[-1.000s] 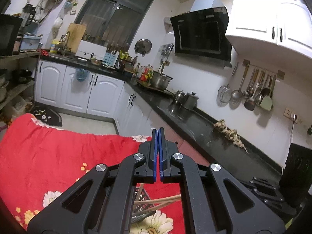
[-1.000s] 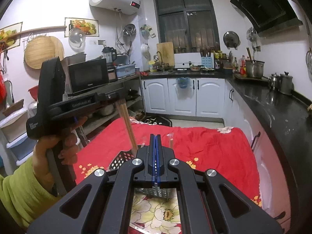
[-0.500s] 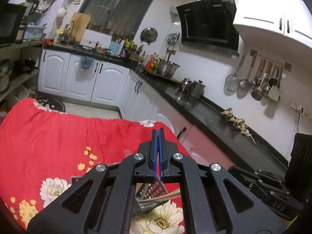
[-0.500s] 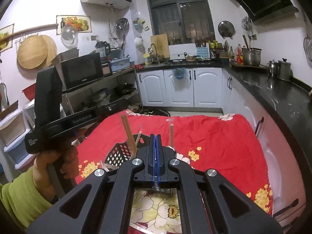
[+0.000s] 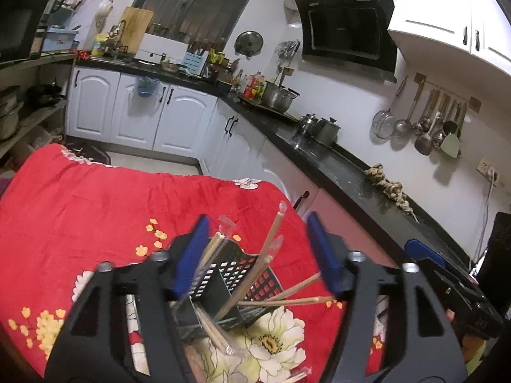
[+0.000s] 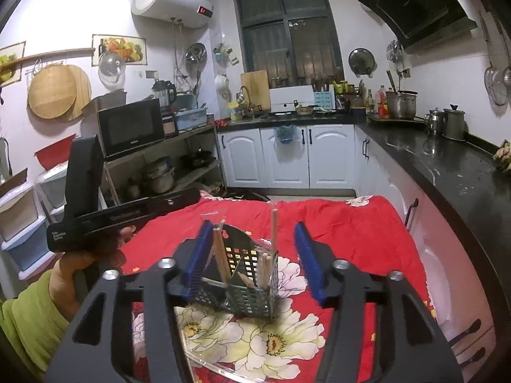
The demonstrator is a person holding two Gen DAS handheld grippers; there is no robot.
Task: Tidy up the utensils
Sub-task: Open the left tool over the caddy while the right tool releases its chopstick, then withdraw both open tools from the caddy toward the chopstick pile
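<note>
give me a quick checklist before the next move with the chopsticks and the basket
1. Left gripper jaws open, nothing pinched: ok; they have just been opening.
2. Right gripper jaws open, empty: ok; also just opened.
3. Black utensil basket upright on the red floral cloth: ok.
4. Chopsticks all inside the basket: not ok; some lean out over the rim and wrapped ones lie on the cloth.
5. Which chopstick to take next: cannot tell.
</note>
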